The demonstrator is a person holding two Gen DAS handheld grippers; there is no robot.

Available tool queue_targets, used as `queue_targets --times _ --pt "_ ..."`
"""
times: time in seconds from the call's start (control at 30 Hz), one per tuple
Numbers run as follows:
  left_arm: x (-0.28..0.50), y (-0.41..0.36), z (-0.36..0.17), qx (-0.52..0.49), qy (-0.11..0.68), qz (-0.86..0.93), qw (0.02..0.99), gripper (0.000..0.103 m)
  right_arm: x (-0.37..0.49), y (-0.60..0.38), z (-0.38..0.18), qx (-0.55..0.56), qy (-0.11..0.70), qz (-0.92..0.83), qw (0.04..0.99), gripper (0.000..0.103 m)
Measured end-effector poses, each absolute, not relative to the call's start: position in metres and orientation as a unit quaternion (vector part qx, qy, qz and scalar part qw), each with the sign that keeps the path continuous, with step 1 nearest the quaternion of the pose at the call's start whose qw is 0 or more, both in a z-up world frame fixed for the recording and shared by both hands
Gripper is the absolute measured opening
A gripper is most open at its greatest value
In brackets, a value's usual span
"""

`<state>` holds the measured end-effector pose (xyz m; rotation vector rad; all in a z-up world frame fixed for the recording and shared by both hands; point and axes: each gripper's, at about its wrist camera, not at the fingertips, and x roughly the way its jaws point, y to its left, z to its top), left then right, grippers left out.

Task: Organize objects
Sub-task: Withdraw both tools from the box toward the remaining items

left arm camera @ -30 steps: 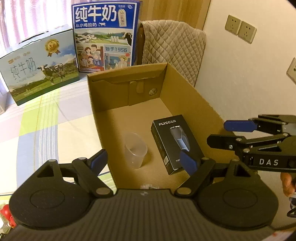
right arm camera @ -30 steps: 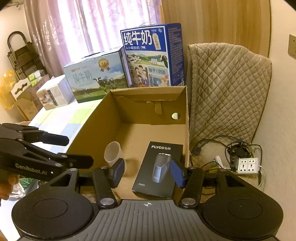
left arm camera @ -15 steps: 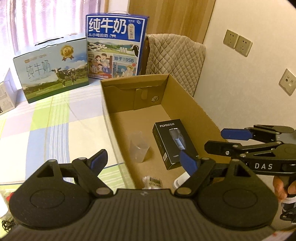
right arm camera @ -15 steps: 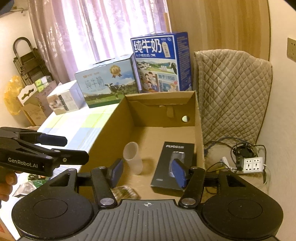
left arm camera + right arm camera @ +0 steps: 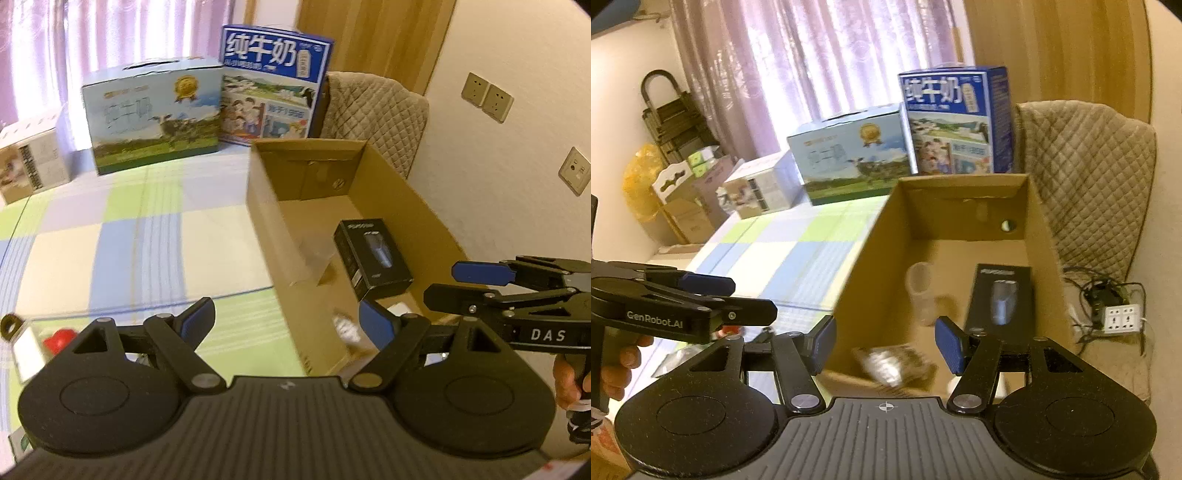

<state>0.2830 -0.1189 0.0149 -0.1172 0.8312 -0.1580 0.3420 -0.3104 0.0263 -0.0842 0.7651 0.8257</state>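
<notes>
An open cardboard box [image 5: 402, 206] [image 5: 1039, 236] stands on the checked tablecloth. Inside it lie a black shaver box [image 5: 371, 253] [image 5: 999, 299], a clear plastic cup [image 5: 314, 254] [image 5: 921, 291] and a crinkly snack packet [image 5: 897, 363] near the front. My left gripper [image 5: 286, 319] is open and empty, above the box's near left corner. My right gripper [image 5: 884, 339] is open and empty, over the box's near end. In each wrist view the other gripper [image 5: 517, 288] [image 5: 676, 306] shows at the side, held by a hand.
Two milk cartons [image 5: 273, 85] [image 5: 153, 114] and a small white box [image 5: 27, 166] stand at the table's far edge. A quilted chair back [image 5: 1089, 177] rises behind the box. A power strip with cables [image 5: 1119, 317] lies right. Small items, one red [image 5: 59, 339], sit near left.
Both grippers have pulled back and up from the box, the left one also swinging left, so more tablecloth and the snack packet now show. Both stayed open.
</notes>
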Motion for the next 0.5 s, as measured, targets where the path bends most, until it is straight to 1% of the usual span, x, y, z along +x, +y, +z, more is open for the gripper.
queue_targets --times 0.5 --pt "0.22 -0.037 0.002 -0.079 0.425 -0.021 0.902 0.083 0.279 -0.248 0.012 -0.052 0.385 0.44 0.81 0.056"
